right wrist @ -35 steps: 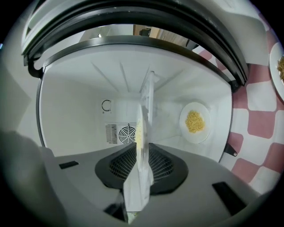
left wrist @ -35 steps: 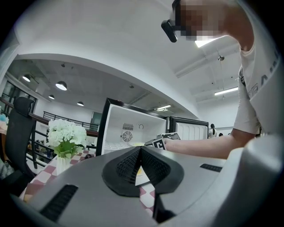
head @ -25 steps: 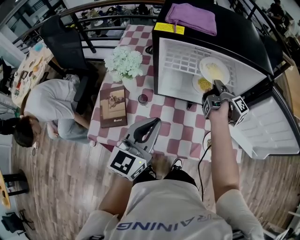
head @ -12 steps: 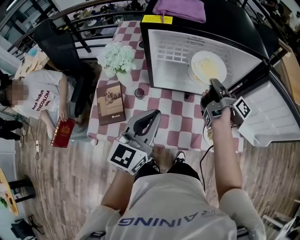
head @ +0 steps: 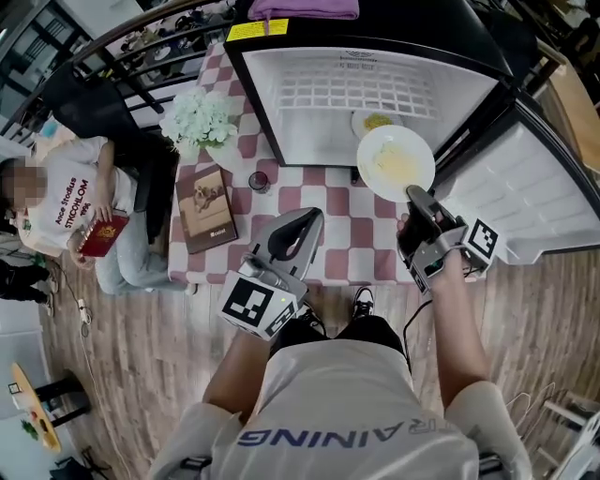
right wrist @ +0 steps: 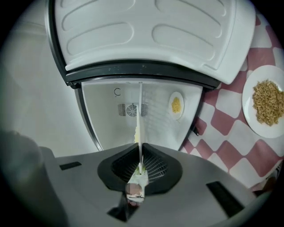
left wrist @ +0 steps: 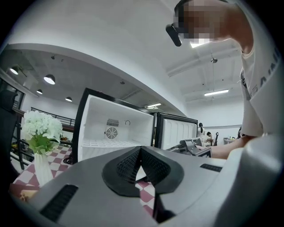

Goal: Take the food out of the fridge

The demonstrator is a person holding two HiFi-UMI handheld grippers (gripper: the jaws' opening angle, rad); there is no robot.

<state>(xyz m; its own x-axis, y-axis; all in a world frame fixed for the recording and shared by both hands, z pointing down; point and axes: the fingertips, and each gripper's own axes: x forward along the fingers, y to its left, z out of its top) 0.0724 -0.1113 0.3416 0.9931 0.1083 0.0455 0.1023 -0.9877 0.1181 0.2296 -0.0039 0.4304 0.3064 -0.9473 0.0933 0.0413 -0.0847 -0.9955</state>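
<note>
The white mini fridge [head: 309, 112] stands open on the checkered table [head: 328, 202], its door [head: 562, 197] swung to the right. My right gripper [head: 412, 194] is shut on the rim of a white plate of yellow food [head: 396, 161], held over the table just outside the fridge. In the right gripper view that plate [right wrist: 140, 119] shows edge-on between the jaws. A second plate of yellow food [head: 375, 122] [right wrist: 176, 105] stays on the fridge shelf. A plate of brown grains [right wrist: 266, 102] lies on the table. My left gripper [head: 305, 217] [left wrist: 140, 153] is shut and holds nothing, near the table's front edge.
A vase of white flowers [head: 197, 120], a brown book [head: 206, 208] and a small dark cup [head: 258, 180] sit on the left of the table. A purple cloth [head: 305, 7] lies on the fridge. A person [head: 66, 202] sits on the floor at the left.
My right gripper has drawn back out of the fridge with the plate of yellow food, which now hangs over the table. The left gripper shifted slightly.
</note>
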